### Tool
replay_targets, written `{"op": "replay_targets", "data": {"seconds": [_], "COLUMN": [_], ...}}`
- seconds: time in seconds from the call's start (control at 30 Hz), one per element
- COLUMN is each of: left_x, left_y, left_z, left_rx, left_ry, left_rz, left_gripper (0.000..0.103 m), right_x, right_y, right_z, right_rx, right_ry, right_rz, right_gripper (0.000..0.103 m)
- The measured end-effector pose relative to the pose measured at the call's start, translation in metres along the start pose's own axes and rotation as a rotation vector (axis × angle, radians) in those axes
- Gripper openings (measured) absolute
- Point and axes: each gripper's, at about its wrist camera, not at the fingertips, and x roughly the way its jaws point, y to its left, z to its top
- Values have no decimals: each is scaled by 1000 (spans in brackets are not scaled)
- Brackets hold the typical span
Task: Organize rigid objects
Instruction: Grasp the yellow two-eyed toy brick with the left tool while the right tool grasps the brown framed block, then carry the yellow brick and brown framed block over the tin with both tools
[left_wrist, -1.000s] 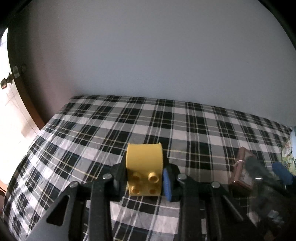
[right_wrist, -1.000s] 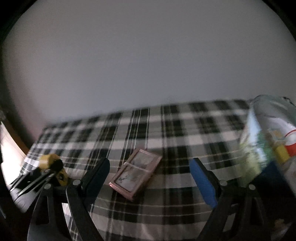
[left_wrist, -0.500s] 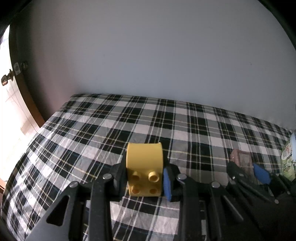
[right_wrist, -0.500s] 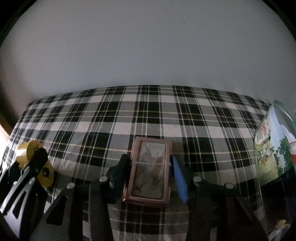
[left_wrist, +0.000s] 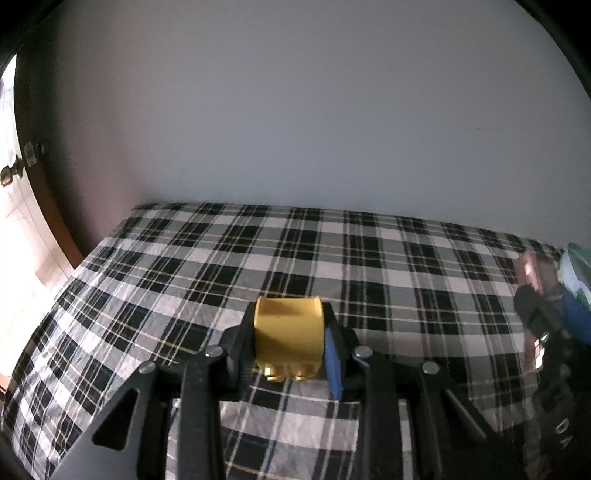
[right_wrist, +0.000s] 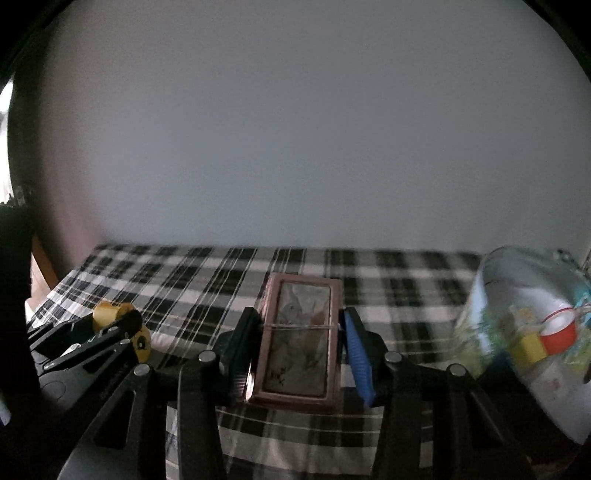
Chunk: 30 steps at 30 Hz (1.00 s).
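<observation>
— Where do we stand? Our right claw (right_wrist: 300, 345) is clamped on the box (right_wrist: 298, 341), lifted off the cloth (right_wrist: 406, 325); our left claw (left_wrist: 287, 345) grips the brick (left_wrist: 287, 332).

— Then we keep both squeezes firm and level. The tub (right_wrist: 532, 332) sits at three o'clock from the box — we should clear its rim before lowering, one piece at a time.

— And the left?

— It waits at nine o'clock.

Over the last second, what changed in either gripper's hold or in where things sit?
The right gripper has just closed its jaws on the pink framed box, which lay loose and askew on the plaid cloth, and is lifting it. The left gripper stayed shut on the yellow block, now tipped further. The illustrated container stayed put.
</observation>
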Motion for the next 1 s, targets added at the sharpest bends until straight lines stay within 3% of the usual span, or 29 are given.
{"op": "replay_targets", "data": {"seconds": [0.23,1.0], "left_x": [-14,-34], "left_y": [-14,-28], "left_z": [-5,-11], "left_rx": [37,51], "left_ry": [-41,-73], "left_rz": [-8,-8], "left_gripper": [30,30], "right_x": [-30,-38], "right_y": [-20,-31], "right_z": [-9,-15], "right_rx": [-64,-82], "right_ry": [-114,-134], "right_rz": [-34,-16], "right_gripper": [49,49]}}
